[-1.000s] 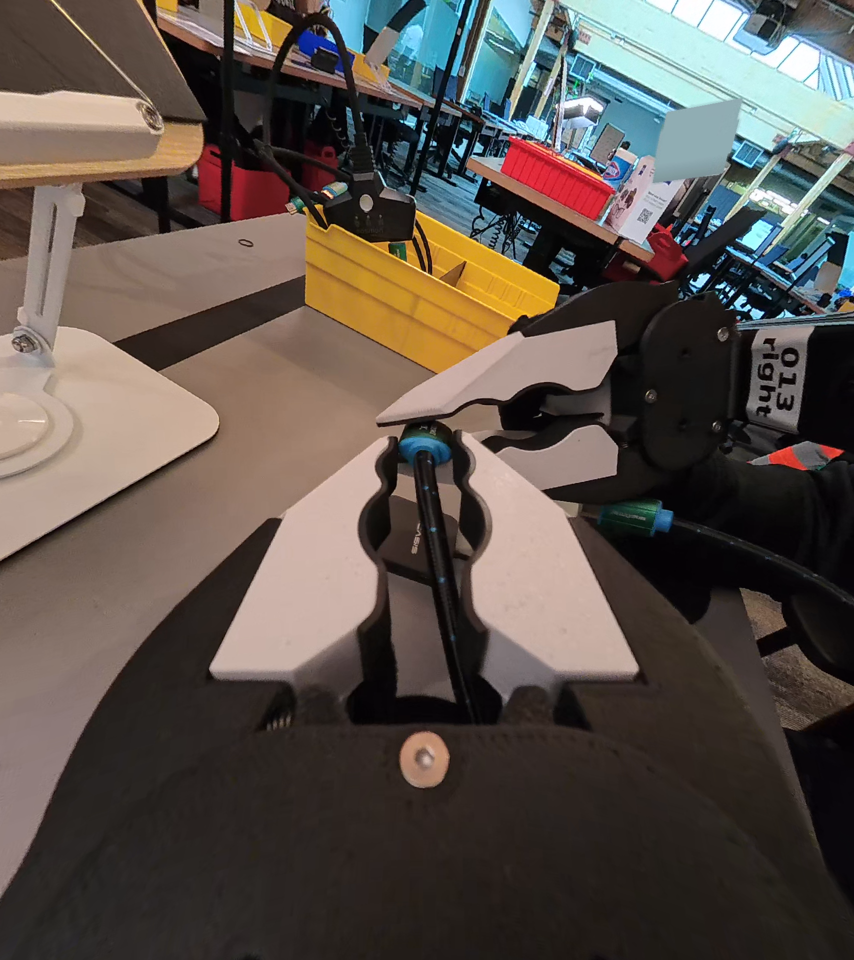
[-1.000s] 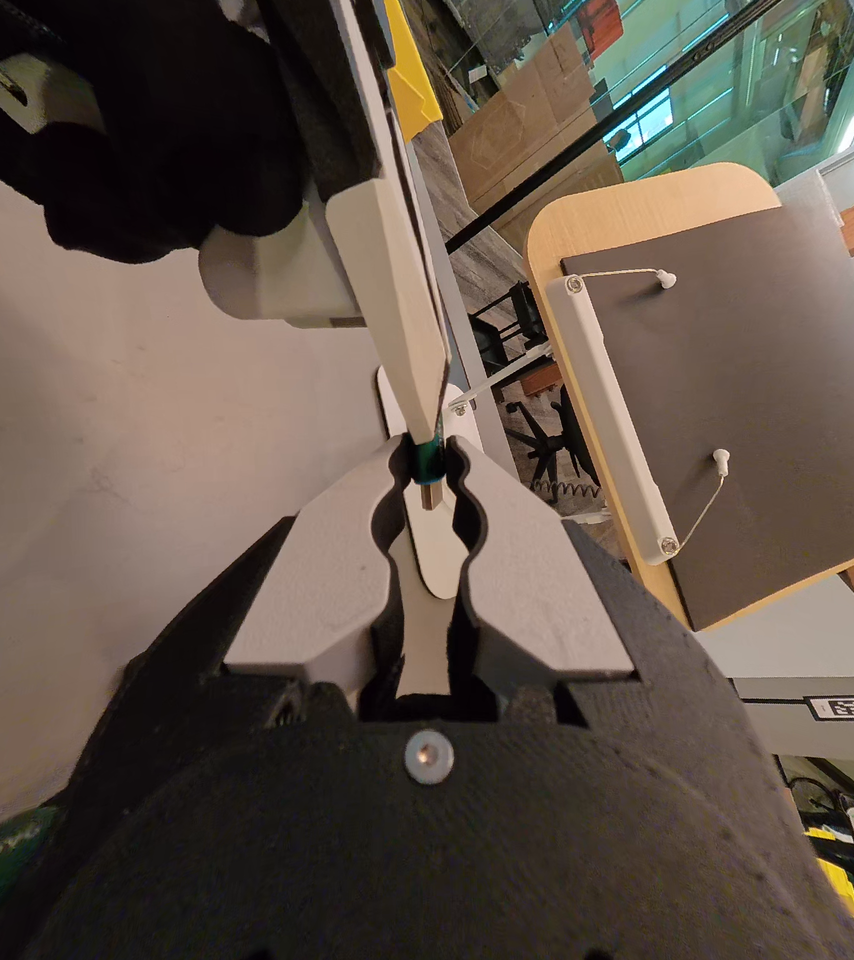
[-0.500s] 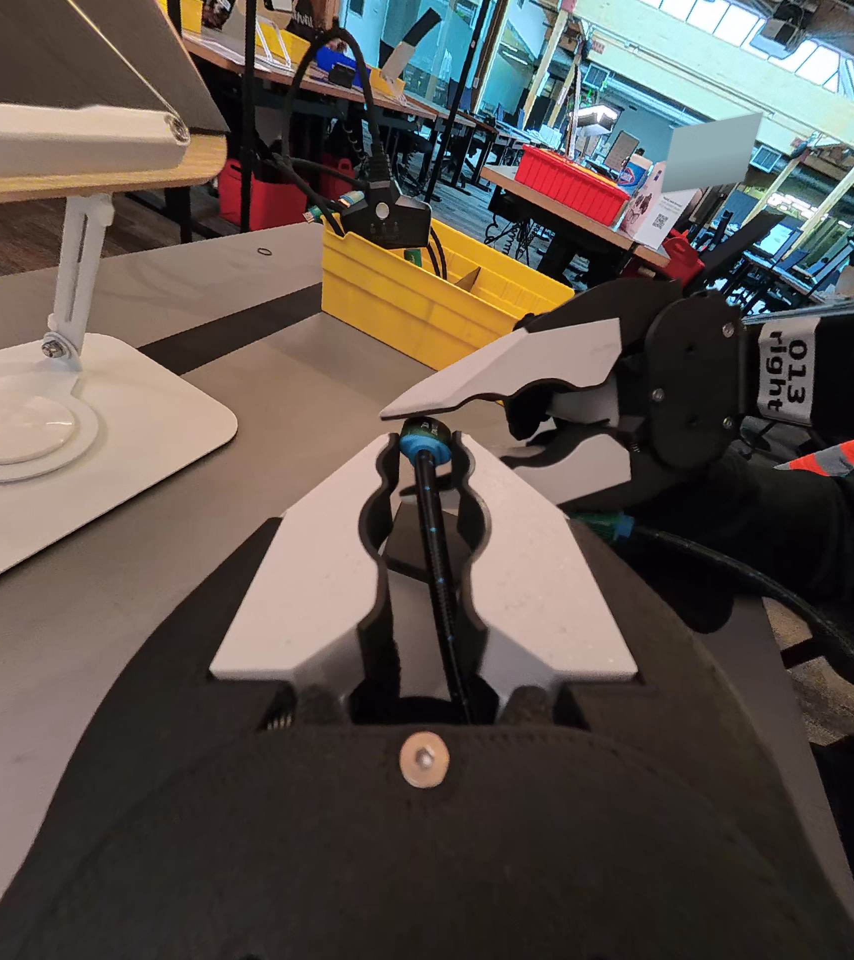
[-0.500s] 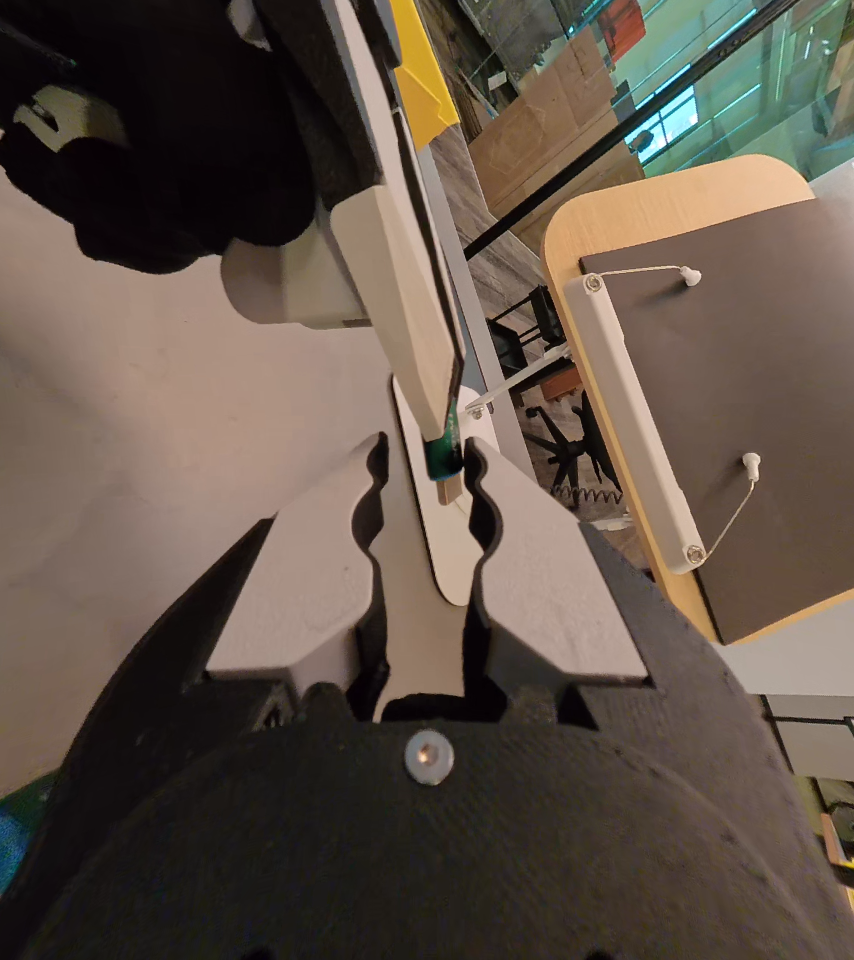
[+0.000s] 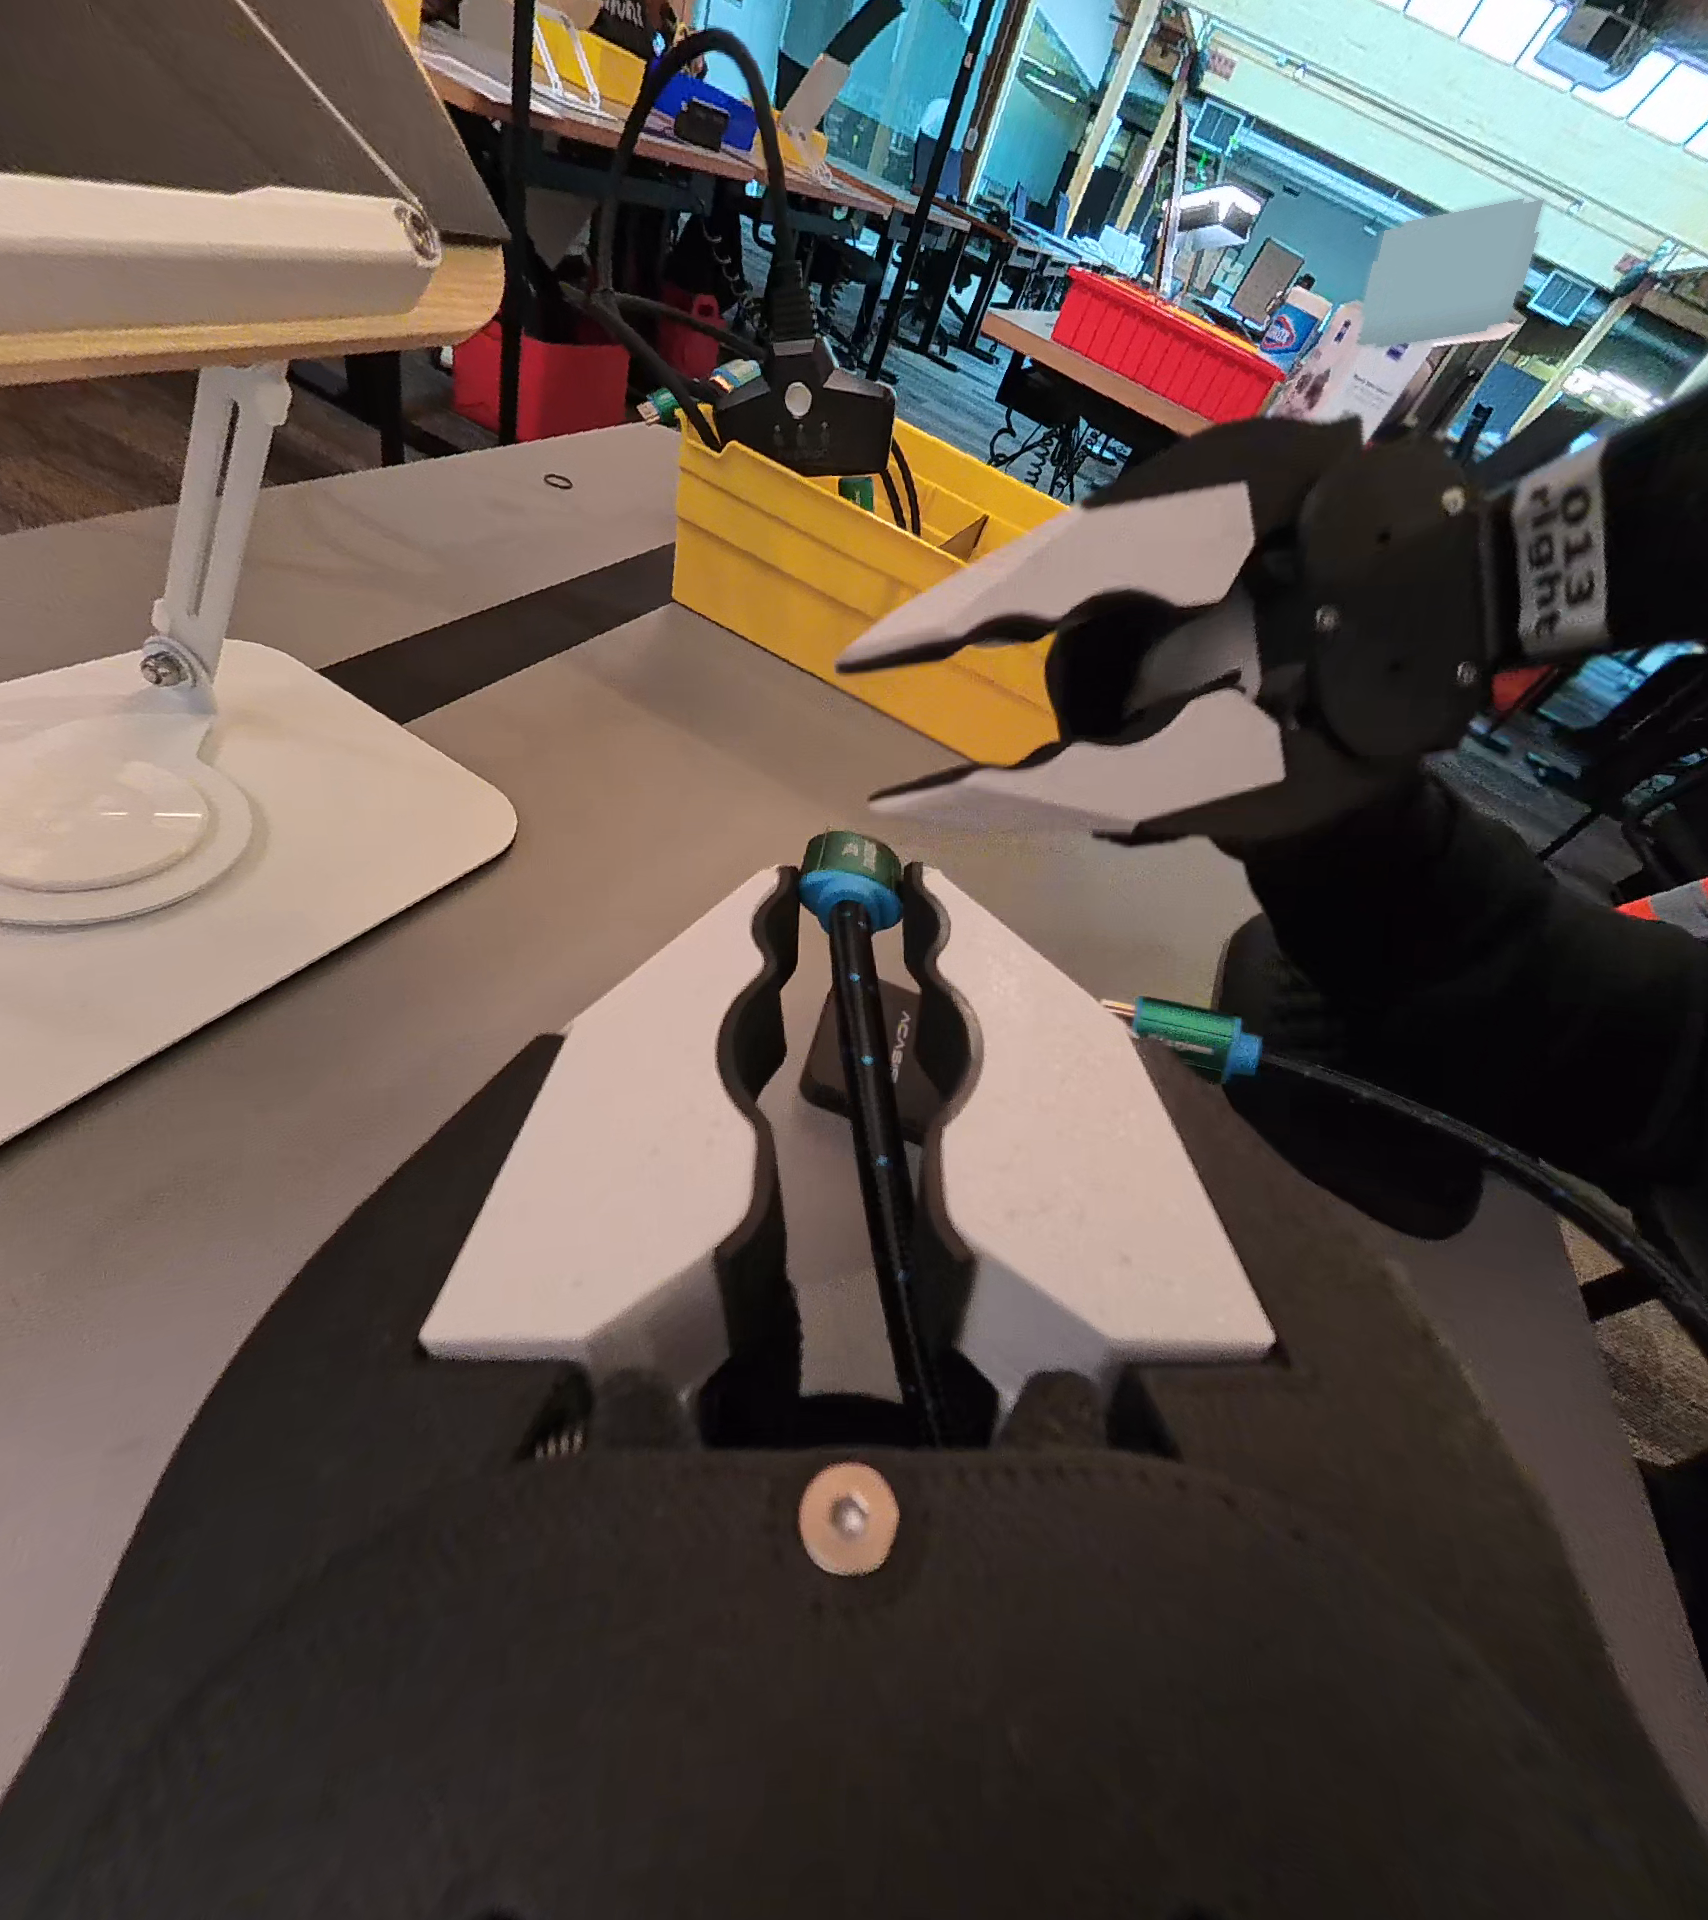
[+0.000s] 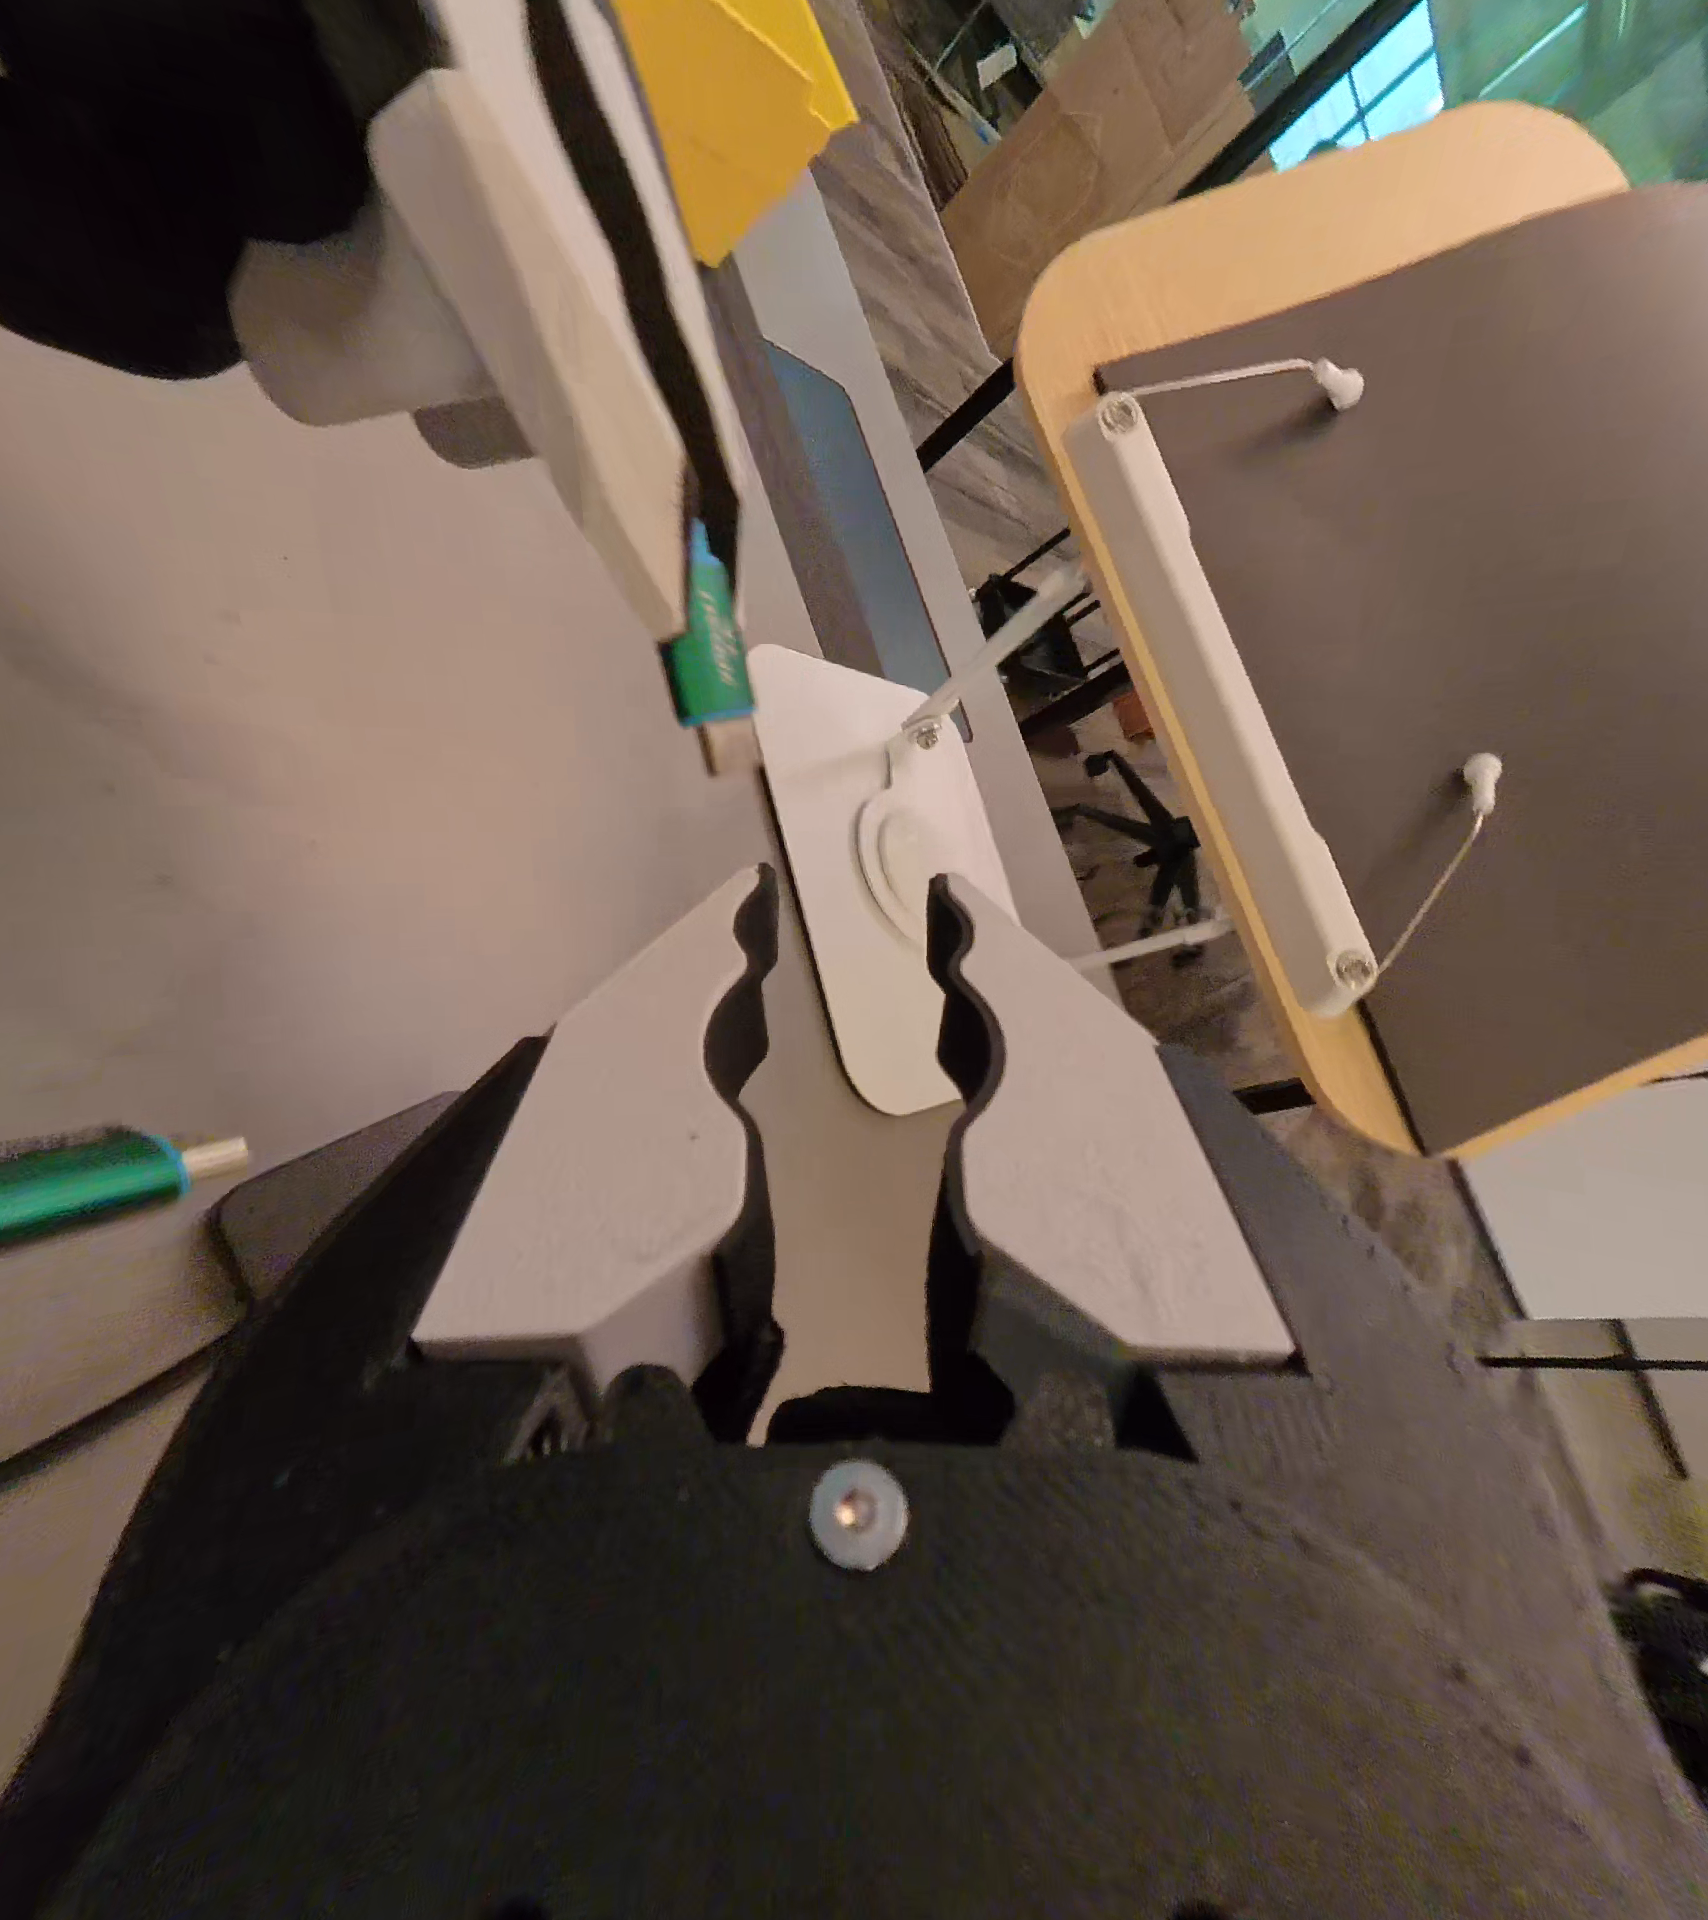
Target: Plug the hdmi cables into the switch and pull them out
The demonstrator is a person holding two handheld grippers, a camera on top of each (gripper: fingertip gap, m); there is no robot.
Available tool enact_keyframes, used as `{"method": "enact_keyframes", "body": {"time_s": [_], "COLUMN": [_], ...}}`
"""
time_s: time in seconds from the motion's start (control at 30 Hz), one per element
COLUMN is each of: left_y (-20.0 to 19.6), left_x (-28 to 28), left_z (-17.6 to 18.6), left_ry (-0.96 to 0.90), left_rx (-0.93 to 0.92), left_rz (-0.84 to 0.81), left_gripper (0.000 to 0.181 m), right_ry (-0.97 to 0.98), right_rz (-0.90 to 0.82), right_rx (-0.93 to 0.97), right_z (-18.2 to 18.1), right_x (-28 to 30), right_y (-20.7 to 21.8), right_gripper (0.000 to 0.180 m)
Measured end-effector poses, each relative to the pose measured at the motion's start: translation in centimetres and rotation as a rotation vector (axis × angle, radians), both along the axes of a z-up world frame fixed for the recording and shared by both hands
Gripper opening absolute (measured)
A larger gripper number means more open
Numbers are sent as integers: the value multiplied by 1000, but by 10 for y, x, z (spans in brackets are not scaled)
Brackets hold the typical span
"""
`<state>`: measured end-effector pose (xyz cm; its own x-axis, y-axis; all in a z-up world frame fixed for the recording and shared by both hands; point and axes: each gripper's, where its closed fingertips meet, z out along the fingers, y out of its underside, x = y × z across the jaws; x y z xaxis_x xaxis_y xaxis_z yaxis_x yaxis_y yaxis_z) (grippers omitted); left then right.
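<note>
My left gripper (image 5: 850, 883) is shut on the green and blue HDMI plug (image 5: 845, 857), and its black braided cable (image 5: 876, 1122) runs back between the fingers. The black switch (image 5: 907, 1049) lies on the table under those fingers, partly hidden. My right gripper (image 5: 871, 727) is open and empty, hovering just right of and above the plug. In the right wrist view my right gripper (image 6: 850, 888) is open, and the left gripper's finger (image 6: 569, 416) holds the green plug (image 6: 715, 655) ahead of it. A second green plug (image 5: 1182, 1034) lies loose on the table, and also shows in the right wrist view (image 6: 50, 1184).
A white stand base (image 5: 102, 831) carries a wooden board (image 6: 1452, 623) at the left. A yellow bin (image 5: 829, 592) at the table's far edge holds another black switch with cables (image 5: 808, 416). A black-gloved hand (image 5: 1452, 987) holds the right gripper. There is about 5 cm between the tips of the two grippers.
My right gripper, which was shut on the tip of the plug, has opened and drawn back to the right. My left gripper keeps its hold on the plug.
</note>
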<state>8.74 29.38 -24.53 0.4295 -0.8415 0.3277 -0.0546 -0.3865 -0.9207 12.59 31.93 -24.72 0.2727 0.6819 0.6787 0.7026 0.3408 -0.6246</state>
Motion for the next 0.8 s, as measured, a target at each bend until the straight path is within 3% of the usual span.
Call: {"method": "enact_keyframes", "body": {"time_s": [0.17,0.43,0.8], "left_y": [3,8,12], "left_x": [-2,2,-8], "left_z": [-8,-24,-30], "left_ry": [18,14,5], "left_rx": [-5,-20,-19], "left_rz": [-5,-24,-41], "left_gripper": [18,18,18], "right_ry": [-17,-237,-397], "right_rz": [-1,145,263], "right_rx": [-162,-478,-681], "right_z": [-14,-82,-132], "right_x": [35,64,35], "right_y": [5,-32,-53], "right_gripper": [46,81,88]}}
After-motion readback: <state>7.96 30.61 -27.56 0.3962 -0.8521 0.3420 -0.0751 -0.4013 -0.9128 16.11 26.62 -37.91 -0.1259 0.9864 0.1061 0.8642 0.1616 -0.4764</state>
